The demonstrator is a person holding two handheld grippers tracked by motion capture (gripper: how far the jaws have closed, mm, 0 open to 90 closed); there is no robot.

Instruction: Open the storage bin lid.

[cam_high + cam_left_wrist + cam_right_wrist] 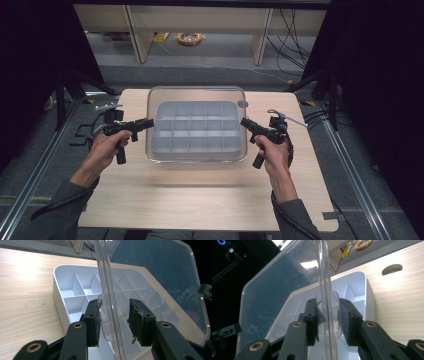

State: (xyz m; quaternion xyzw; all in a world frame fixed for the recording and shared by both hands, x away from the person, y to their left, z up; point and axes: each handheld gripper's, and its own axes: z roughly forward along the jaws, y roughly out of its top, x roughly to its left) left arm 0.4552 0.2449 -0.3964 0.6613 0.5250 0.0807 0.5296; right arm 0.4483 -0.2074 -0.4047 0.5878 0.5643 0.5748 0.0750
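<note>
**Clear lid held level over the divided tray, one gripper at each short end**

A white compartment tray (196,131) sits on the wooden table (200,200), and a clear plastic lid (196,92) hovers above it, larger in outline than the tray in the high view and lying roughly parallel to the tabletop. The lid's long axis runs left to right across the tray, and that is the line the two grippers share.

The left gripper (142,123) reaches in from the tray's left side, the right gripper (248,123) from its right — each pointing inward toward the tray's middle, about level with one another. In the left gripper view the lid's rim and a small tab pass between the jaws (113,320); the near pad looks to touch the tab, while the far pad appears to stand a little off the plastic, so whether the grip is firm I cannot tell. The right gripper view (328,320) shows much the same: the rim runs up between the jaws with its tab against the far pad, and slight gaps leave the clamp uncertain.

Both hands hold the handles upright with forearms angled in from the tray's near side. Judging by this, the lid's rim must line up with the tray's rim on all four sides before it goes down — equal height at both ends matters most.
</note>
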